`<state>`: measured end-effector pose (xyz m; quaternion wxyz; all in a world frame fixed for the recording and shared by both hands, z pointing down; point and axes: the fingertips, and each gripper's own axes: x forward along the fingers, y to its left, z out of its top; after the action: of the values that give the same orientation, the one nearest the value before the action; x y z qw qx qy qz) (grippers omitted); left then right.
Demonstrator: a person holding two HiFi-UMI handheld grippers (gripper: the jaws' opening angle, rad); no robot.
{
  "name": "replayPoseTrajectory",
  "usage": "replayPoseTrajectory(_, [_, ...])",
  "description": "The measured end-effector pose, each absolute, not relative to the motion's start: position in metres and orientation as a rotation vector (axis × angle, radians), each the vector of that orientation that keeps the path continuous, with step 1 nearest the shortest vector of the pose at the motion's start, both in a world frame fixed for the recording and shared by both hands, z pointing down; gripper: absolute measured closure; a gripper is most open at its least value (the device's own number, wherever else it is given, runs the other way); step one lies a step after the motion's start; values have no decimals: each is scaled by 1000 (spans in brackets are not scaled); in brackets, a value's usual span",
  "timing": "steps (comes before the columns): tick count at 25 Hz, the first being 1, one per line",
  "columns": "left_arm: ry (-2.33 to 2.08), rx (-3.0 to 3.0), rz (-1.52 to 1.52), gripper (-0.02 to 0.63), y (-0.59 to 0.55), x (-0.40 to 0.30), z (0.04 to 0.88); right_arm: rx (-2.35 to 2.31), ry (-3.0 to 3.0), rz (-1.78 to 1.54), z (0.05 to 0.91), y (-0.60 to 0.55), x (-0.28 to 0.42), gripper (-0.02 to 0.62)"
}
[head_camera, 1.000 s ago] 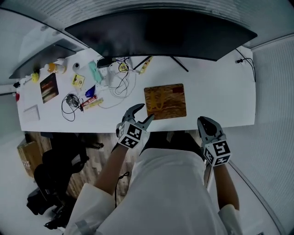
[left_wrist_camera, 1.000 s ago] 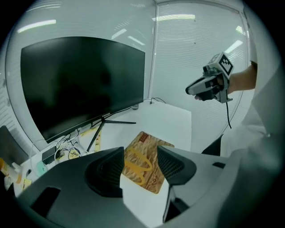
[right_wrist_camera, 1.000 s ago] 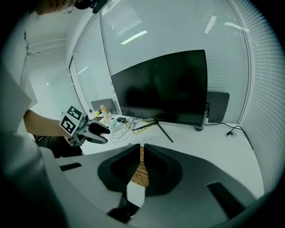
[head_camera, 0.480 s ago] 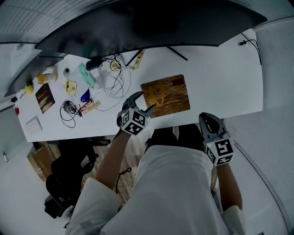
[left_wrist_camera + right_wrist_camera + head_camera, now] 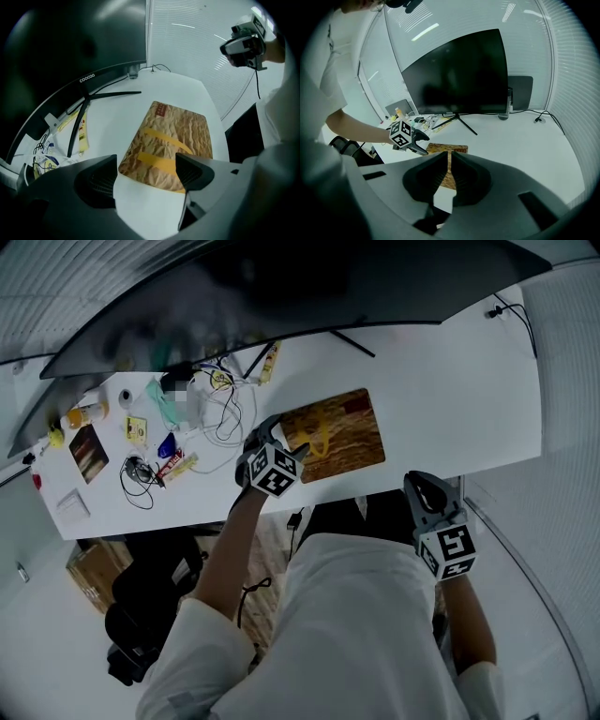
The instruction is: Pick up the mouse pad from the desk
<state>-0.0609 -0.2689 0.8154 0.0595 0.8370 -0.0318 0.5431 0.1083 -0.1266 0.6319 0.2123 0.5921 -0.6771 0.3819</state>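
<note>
The mouse pad (image 5: 336,434), brown with a crumpled-paper print and two yellow stripes, lies flat on the white desk (image 5: 450,399) near its front edge. My left gripper (image 5: 286,438) hangs over the pad's left edge, pointing steeply down. Its jaws have just been opening and stand wide. In the left gripper view the left gripper (image 5: 147,171) frames the near corner of the mouse pad (image 5: 176,133) without touching it. My right gripper (image 5: 427,491) is off the desk's front edge at the right. The right gripper (image 5: 451,161) has its jaws together and empty, with the mouse pad (image 5: 458,149) beyond them.
A wide dark monitor (image 5: 281,287) on a splayed stand (image 5: 89,105) spans the back of the desk. Cables (image 5: 220,413), packets and small items (image 5: 141,427) crowd the desk's left part. A dark chair (image 5: 150,606) and a cardboard box (image 5: 89,568) stand on the floor at the left.
My left gripper has moved forward and down from the desk's front edge to the pad's left edge, and its jaws have spread wider. The right gripper has sunk slightly.
</note>
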Motion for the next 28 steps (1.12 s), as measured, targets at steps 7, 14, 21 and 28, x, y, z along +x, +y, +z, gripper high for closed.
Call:
replayPoseTrajectory(7, [-60,2468,1754,210,-272,-66,840,1656,-1856,1107,643,-120,114,553])
replayPoseTrajectory(14, [-16,2424,1764,204,-272,-65,848,1669,-1847,1135,646,-119,115,554])
replayPoseTrajectory(21, [-13,2426,1729,207,-272,-65,848,1668,-1848,1159,652,-116,112,552])
replayPoseTrajectory(28, [-20,2450,1701,305,-261,-64,843,1671,-1844,1148,649,-114,108,553])
